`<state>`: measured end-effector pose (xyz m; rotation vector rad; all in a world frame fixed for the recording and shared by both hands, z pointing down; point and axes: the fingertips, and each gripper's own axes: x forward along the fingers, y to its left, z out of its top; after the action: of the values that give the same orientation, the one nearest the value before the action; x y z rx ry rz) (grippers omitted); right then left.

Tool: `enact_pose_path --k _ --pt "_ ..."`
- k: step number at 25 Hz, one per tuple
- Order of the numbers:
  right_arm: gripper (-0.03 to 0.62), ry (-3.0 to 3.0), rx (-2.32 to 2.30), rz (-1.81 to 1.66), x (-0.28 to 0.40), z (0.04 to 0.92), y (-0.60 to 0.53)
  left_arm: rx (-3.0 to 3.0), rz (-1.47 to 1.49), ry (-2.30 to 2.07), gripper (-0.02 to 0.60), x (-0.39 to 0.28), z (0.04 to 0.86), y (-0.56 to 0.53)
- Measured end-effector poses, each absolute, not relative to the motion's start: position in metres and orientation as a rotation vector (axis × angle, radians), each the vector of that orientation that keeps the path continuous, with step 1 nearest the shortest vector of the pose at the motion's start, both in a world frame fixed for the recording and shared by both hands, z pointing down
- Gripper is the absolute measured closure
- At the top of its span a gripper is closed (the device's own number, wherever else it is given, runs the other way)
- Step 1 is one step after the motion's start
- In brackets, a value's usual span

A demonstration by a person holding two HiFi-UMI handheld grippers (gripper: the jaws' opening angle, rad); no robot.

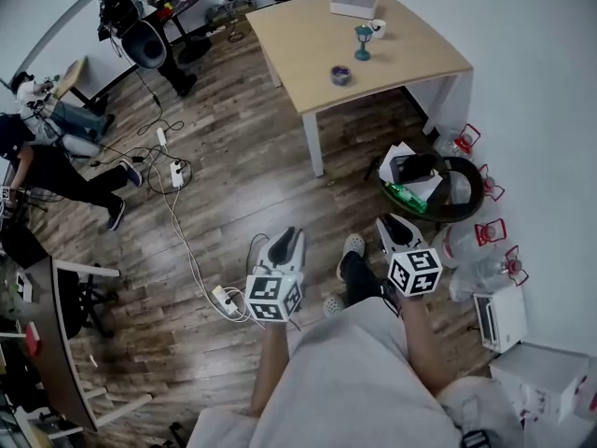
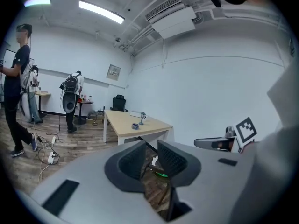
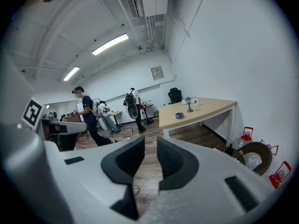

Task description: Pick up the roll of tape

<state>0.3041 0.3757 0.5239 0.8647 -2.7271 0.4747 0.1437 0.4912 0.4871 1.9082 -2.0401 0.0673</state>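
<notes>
The roll of tape point(image 1: 340, 75) is a small bluish ring lying on the light wooden table point(image 1: 298, 35) across the room; it also shows as the roll of tape point(image 2: 135, 126) and the roll of tape point(image 3: 179, 115). My left gripper point(image 1: 287, 239) and right gripper point(image 1: 392, 224) are held side by side at waist height over the wooden floor, far short of the table. Both point towards it, slightly downward. The left gripper point(image 2: 150, 158) has a narrow gap between its jaws with nothing in it. So does the right gripper point(image 3: 150, 157).
A small lantern figure point(image 1: 363, 42), a mug point(image 1: 378, 28) and a white box point(image 1: 354, 5) share the table. A dark round basket point(image 1: 464, 171) of papers and red lanterns point(image 1: 492, 231) stand by the right wall. Power strips and cables point(image 1: 177, 171) cross the floor; people stand at left.
</notes>
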Motion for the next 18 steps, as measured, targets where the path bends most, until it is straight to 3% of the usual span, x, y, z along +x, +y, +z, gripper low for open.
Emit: enact_pose_path --k 1,18 --pt "0.510 -2.726 0.860 0.480 0.302 0.526 0.374 1.901 0.071 -2.043 0.500 0.140 0.489 0.489" --pt "0.487 -2.688 0.820 0.592 0.212 0.557 0.263 1.760 0.114 -2.091 0.506 0.032 0.511 0.395"
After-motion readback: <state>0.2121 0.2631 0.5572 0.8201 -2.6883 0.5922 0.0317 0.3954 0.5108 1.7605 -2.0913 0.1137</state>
